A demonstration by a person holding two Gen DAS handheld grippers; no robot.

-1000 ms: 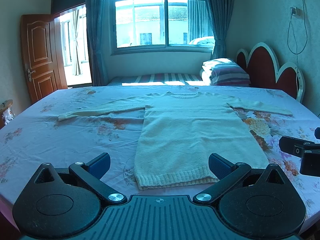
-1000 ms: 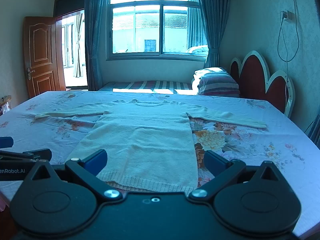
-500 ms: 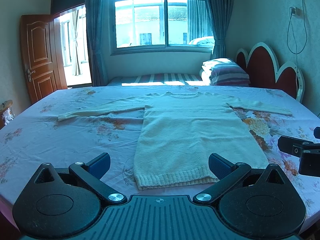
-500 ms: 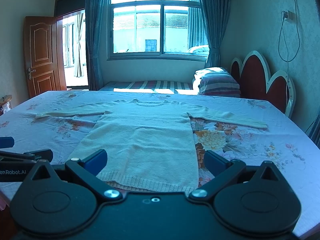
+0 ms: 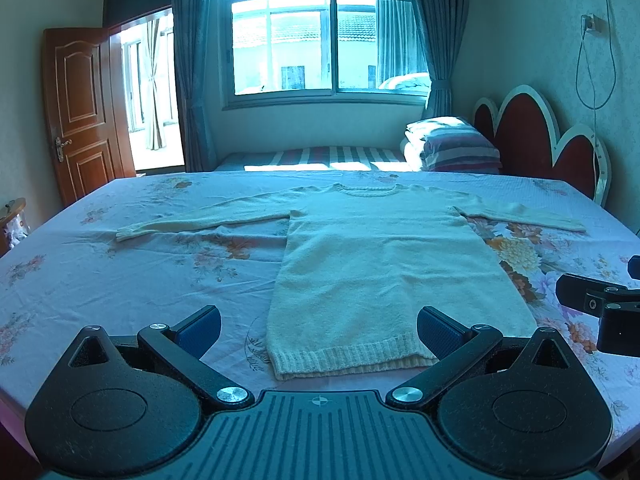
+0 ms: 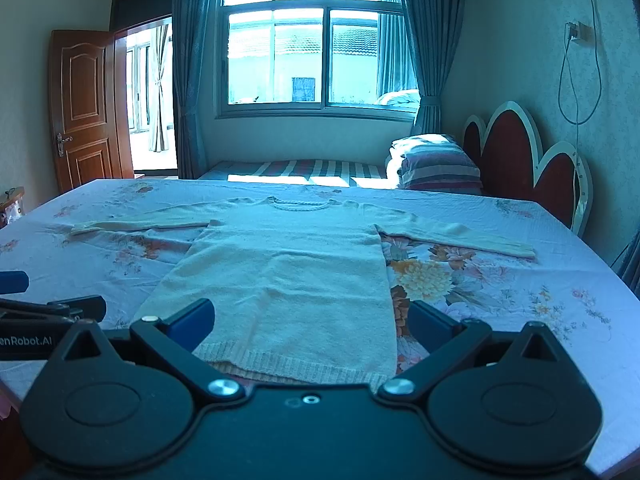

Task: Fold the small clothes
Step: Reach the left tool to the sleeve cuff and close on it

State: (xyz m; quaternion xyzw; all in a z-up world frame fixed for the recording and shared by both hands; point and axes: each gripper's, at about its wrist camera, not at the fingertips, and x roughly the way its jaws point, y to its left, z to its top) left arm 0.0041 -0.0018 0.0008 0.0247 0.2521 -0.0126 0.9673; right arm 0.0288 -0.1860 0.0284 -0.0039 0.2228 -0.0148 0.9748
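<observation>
A cream knitted sweater [image 5: 384,264] [image 6: 288,276] lies flat on a floral sheet [image 5: 132,280], hem toward me and both sleeves spread out sideways. My left gripper [image 5: 318,328] hovers open just before the hem, its blue pads wide apart and empty. In the right wrist view my right gripper [image 6: 310,320] is also open over the hem's right part, holding nothing. Each gripper shows at the edge of the other's view: the right one [image 5: 600,304] at the far right, the left one [image 6: 44,320] at the far left.
The sheet covers a broad surface whose near edge lies under the grippers. Behind it stand a striped bed [image 5: 312,158] with stacked pillows [image 5: 452,148], a red scalloped headboard [image 5: 540,148], a window and an open wooden door [image 5: 84,108].
</observation>
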